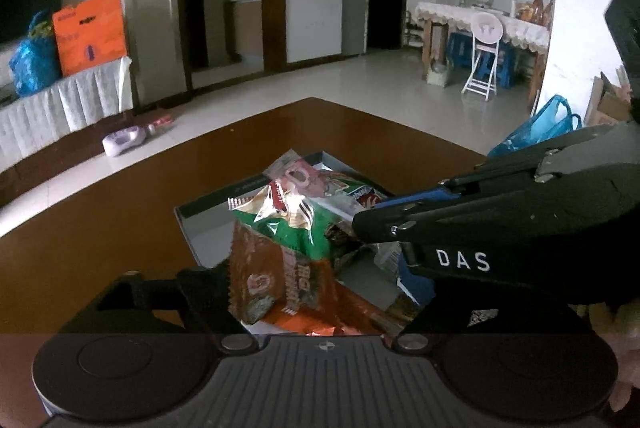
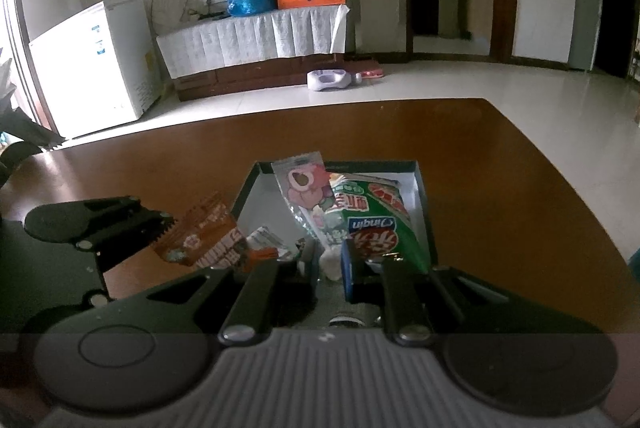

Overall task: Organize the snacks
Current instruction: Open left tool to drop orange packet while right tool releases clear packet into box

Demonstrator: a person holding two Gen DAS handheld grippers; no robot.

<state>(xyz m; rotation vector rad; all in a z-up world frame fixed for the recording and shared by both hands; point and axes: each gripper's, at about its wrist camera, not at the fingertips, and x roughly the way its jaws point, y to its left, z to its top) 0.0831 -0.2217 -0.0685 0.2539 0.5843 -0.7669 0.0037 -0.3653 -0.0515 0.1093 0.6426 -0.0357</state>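
A: Here, in the left wrist view, the orange packet (image 1: 280, 280) is being released at the box's (image 1: 208, 199) near edge by the left gripper (image 1: 320, 292), jaws spread.

B: In the right wrist view, the green packet (image 2: 372, 228) is being pinched inside the box (image 2: 424, 195) by the right gripper (image 2: 328, 268); it probably needs releasing next.

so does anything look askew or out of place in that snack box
Yes. The brown snack packet is not fully inside the box: it leans over the box's left edge, next to the left hand-held gripper. The pink packet and green packet stand tilted in a loose heap rather than lying flat.
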